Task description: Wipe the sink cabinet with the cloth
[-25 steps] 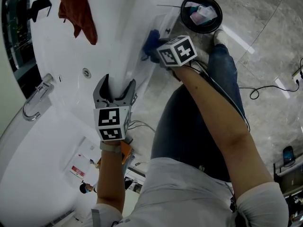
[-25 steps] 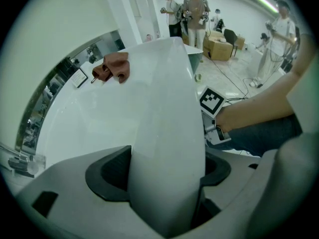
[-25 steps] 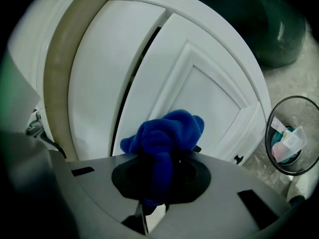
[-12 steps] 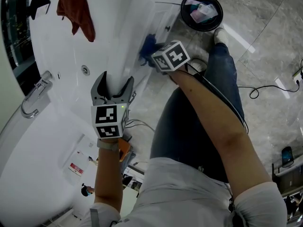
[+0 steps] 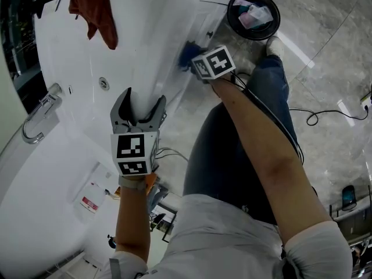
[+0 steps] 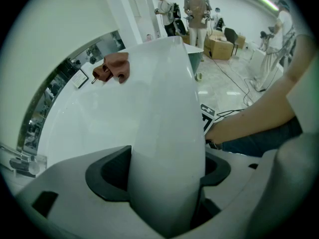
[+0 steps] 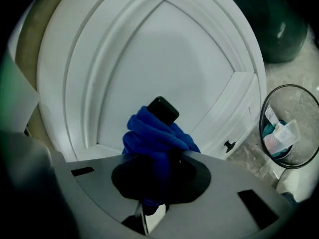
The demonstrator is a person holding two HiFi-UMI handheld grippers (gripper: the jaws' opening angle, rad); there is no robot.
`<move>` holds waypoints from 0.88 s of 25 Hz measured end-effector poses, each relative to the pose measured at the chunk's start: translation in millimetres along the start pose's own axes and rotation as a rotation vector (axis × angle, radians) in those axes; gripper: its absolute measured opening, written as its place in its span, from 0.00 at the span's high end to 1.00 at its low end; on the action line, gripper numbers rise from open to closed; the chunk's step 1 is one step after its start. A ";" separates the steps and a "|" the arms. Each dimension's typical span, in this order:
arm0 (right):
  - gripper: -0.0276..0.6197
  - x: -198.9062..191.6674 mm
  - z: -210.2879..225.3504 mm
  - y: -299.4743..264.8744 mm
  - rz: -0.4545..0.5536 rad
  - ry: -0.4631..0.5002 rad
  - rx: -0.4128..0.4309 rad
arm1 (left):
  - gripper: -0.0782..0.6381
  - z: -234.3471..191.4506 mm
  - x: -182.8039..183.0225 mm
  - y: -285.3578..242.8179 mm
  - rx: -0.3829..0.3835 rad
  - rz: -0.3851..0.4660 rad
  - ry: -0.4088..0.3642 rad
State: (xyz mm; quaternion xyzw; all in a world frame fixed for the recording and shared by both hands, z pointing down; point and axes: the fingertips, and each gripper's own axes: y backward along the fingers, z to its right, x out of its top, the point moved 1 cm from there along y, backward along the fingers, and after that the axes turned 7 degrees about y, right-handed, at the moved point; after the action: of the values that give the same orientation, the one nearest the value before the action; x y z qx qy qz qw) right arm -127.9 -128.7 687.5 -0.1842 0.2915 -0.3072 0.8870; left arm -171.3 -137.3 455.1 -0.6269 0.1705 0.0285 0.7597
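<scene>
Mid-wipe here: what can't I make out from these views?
- Where the blue cloth meets the white cabinet door: right gripper view, hidden behind the cloth itself.
- Contents of the round black bin: head view, too small.
- Chrome faucet: left gripper view, cut off by left edge.

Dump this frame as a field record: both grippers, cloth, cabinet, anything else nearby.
left gripper: open, astride the edge of the counter
right gripper: shut on the blue cloth
blue cloth: held up to the white cabinet door
counter: red cloth lying on it, faucet at the basin
floor: black bin with rubbish, beside the cabinet
</scene>
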 end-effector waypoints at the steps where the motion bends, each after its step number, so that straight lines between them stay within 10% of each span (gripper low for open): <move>1: 0.86 0.8 5.1 -0.5 0.001 0.011 -0.016 | 0.42 -0.1 0.6 -0.3 0.000 0.002 -0.002; 22: 0.86 25.6 40.6 26.8 0.071 0.185 -0.185 | 0.42 -1.7 0.3 -0.7 0.005 0.003 -0.005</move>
State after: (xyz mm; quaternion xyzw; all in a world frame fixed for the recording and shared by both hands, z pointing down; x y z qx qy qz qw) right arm -74.2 -119.6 694.6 -0.2255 0.4053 -0.2633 0.8459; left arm -171.2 -139.1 455.4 -0.6245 0.1696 0.0309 0.7618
